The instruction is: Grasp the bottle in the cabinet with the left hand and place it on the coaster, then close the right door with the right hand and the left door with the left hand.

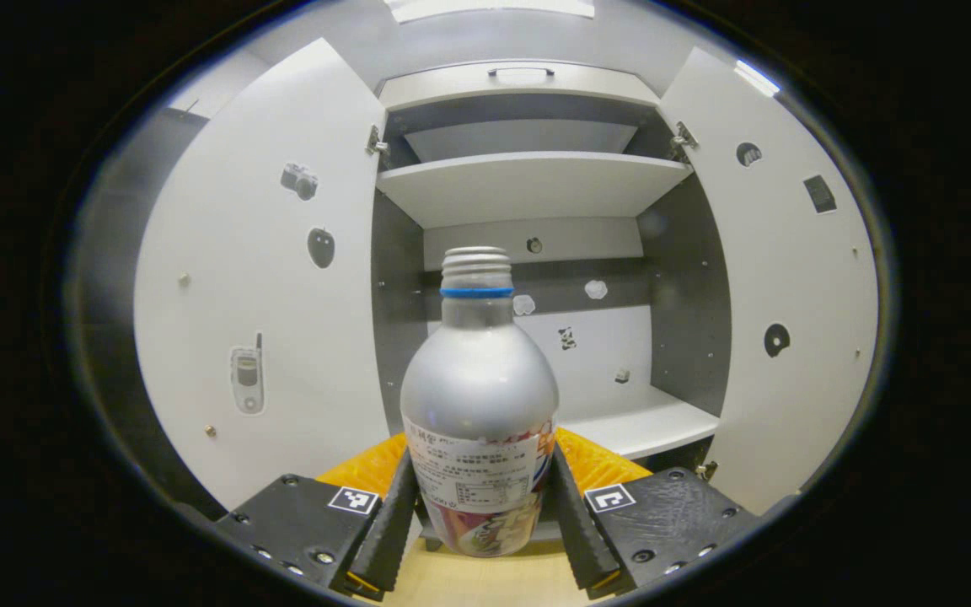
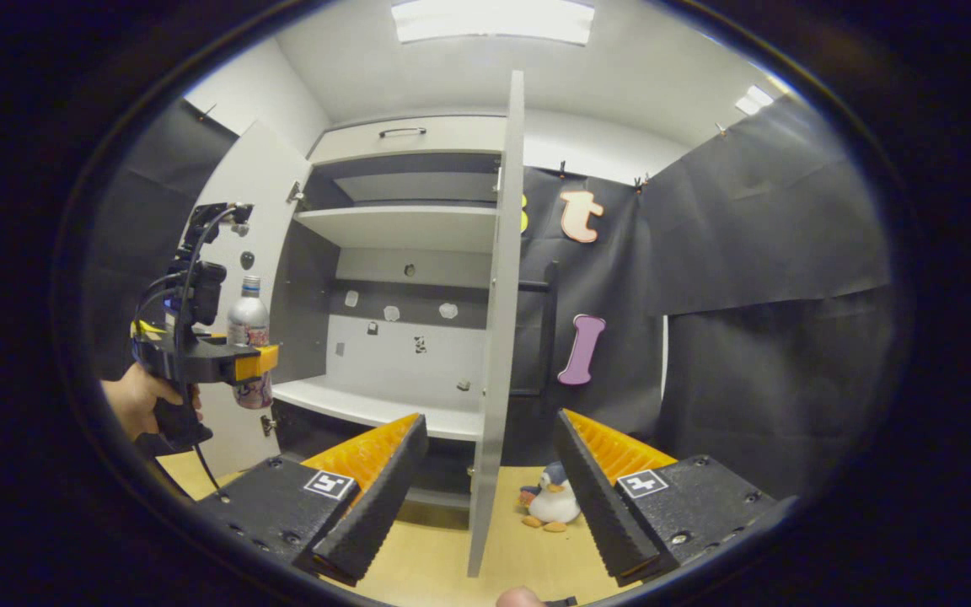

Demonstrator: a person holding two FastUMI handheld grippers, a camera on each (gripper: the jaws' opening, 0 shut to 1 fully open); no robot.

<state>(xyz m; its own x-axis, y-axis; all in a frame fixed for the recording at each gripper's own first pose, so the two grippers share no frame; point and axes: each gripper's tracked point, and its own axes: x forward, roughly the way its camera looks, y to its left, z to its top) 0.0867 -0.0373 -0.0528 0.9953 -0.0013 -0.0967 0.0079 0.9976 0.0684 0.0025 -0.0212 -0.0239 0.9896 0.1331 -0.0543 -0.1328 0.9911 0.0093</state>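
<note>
A: Bottle (image 1: 480, 396) sits upright, clamped in the left claw (image 1: 480, 514), just outside the open cabinet (image 1: 528, 181).
B: Keep it level to the coaster; right claw (image 2: 490, 497) gapes, holding nothing.

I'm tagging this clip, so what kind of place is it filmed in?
Probably a staged recording booth, not a home: black cloth walls, a white cabinet with both doors open, and a toy penguin on the wooden floor.

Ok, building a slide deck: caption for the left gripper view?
Left gripper clamps the upright bottle before the open cabinet.
</note>
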